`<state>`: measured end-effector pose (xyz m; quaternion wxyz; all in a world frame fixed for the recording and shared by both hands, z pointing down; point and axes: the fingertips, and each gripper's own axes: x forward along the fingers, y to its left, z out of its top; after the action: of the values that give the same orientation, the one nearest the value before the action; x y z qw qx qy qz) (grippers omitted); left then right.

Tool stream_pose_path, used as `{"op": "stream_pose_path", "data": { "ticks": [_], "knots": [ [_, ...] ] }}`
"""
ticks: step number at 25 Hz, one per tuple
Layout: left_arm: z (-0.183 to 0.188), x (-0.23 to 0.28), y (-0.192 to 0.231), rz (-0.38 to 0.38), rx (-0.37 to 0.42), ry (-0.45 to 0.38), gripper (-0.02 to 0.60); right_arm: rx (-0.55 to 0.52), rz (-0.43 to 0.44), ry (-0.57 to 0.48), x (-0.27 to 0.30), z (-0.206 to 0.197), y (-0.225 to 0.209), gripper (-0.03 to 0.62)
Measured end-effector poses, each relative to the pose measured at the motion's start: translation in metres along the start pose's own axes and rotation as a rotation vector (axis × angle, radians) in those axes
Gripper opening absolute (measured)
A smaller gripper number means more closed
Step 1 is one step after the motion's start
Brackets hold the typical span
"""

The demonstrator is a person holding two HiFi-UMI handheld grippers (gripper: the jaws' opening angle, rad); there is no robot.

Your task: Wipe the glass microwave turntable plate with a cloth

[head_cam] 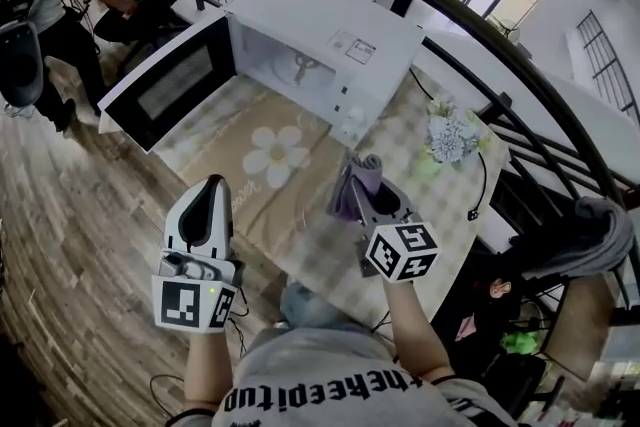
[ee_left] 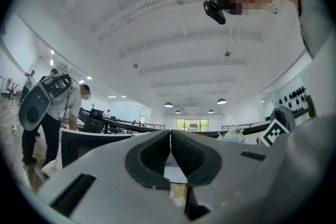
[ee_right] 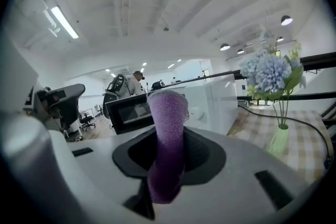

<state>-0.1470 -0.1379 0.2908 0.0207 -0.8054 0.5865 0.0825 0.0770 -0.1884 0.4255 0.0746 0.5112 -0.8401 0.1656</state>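
Right tongs (ee_right: pixel 168 150) gripping cloth (ee_right: pixel 168 113), its tail hidden

The head view looks steeply down from above the person onto the desk (head_cam: pixel 450 215), with the left gripper (head_cam: pixel 208 190) and right gripper (head_cam: pixel 368 177) close beneath it. The left gripper view sits low behind its closed jaws, tilted up toward the ceiling (ee_left: pixel 178 55). The right gripper view faces level past the cloth (ee_right: pixel 167 139) it clamps. All three views share the microwave (head_cam: pixel 330 45). The head and right gripper views also share the flowers (head_cam: pixel 452 135).

Cloth (ee_right: pixel 167 134) purple; microwave (head_cam: pixel 330 40) white w/ black door (head_cam: pixel 172 87); tablecloth (head_cam: pixel 440 215) pale check; mat (head_cam: pixel 300 200) beige w/ white daisy (head_cam: pixel 276 155).
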Motion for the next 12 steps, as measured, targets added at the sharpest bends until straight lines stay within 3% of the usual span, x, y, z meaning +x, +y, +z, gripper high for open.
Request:
{"op": "stream_pose_path", "data": {
  "ticks": [12],
  "knots": [
    [-0.023, 0.014, 0.006, 0.031, -0.01, 0.047, 0.011, -0.011, 0.0, 0.32, 0.077, -0.103, -0.015, 0.112]
  ]
}}
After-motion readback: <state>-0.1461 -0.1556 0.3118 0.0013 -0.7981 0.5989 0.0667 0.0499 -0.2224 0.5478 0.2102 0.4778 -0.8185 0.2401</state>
